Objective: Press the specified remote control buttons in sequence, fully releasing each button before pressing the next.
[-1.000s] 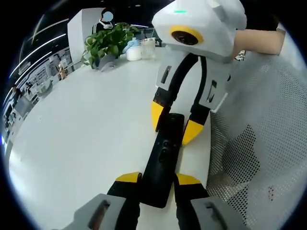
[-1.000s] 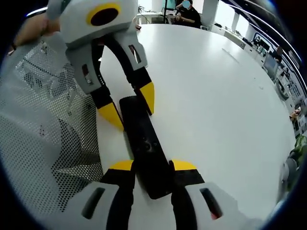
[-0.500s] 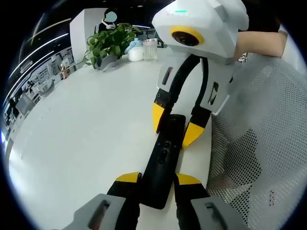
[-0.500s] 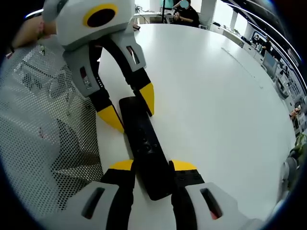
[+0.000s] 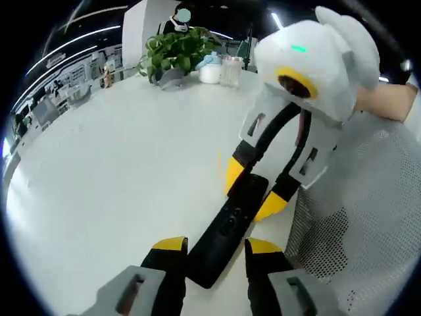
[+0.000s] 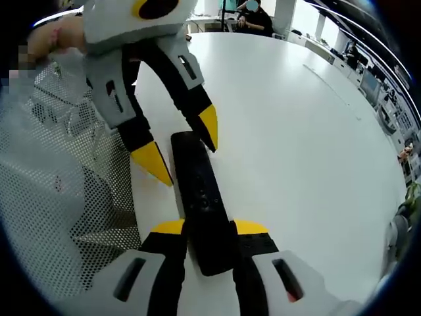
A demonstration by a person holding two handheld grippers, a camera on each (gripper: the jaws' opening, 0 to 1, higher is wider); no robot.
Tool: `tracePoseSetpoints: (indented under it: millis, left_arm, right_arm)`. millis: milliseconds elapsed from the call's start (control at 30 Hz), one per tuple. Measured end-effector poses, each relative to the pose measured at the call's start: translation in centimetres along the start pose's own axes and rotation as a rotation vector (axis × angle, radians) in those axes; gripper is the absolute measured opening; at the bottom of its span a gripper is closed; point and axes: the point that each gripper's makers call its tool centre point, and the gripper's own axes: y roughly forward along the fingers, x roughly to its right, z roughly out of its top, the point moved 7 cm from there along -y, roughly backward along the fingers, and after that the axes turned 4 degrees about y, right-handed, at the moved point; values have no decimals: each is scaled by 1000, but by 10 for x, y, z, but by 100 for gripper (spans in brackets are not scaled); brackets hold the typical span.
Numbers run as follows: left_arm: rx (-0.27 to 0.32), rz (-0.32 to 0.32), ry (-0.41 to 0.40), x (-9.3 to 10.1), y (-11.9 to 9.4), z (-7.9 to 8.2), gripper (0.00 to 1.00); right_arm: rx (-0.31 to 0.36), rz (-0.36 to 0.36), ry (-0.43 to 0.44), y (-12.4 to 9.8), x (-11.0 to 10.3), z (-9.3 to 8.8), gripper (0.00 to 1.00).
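Note:
A long black remote control [image 5: 227,224] lies on the white table [image 5: 99,178], slanting up to the right in the left gripper view. My left gripper [image 5: 216,245] is open around its near end, with a narrow gap on each side. My right gripper [image 5: 252,191] comes in from the upper right, its yellow tips against the remote's far end. In the right gripper view the remote [image 6: 197,191] runs straight up from my right gripper [image 6: 208,227], which is shut on it. The left gripper [image 6: 183,148] straddles the far end, tips apart.
A potted plant [image 5: 177,52] and white containers [image 5: 220,69] stand at the table's far edge. White perforated mesh [image 5: 355,250] borders the table beside the remote, also the mesh [image 6: 59,197] at left. A person's hand [image 5: 391,105] holds the right gripper. The bare table [image 6: 296,131] stretches away.
The left gripper has drawn back and turned, and its jaws have parted slightly from the remote. The remote now slants in its view. The right gripper keeps its hold.

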Motion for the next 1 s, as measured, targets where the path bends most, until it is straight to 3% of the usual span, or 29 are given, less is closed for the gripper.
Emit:
tracePoseSetpoints:
  millis: [200,333,433,500,567,667,800,1000]
  left_arm:
    - [96,131,-51,-12,-40,14,50]
    - [145,167,-103,-10,-67,17,56]
    - [254,209,-114,-5,-91,24,76]
    - [358,204,-168,-1,-105,31,83]
    - [421,219,-215,0,-115,34,90]
    - [522,288,-246,-1,-135,37,100]
    - [622,358,-231,1,-158,37,100]
    - [664,466,-301,1,-177,12,100]
  right_arm:
    - [3,2,-3,0,1,0,25]
    - [5,0,4,0,1,0,25]
    - [6,-2,12,0,1,0,25]
    - [10,-4,21,1,1,0,25]
    - [11,-6,24,1,1,0,25]
    - [17,-8,32,1,1,1,25]
    - [22,-11,42,1,1,0,25]
    - [29,-17,59,1,1,1,25]
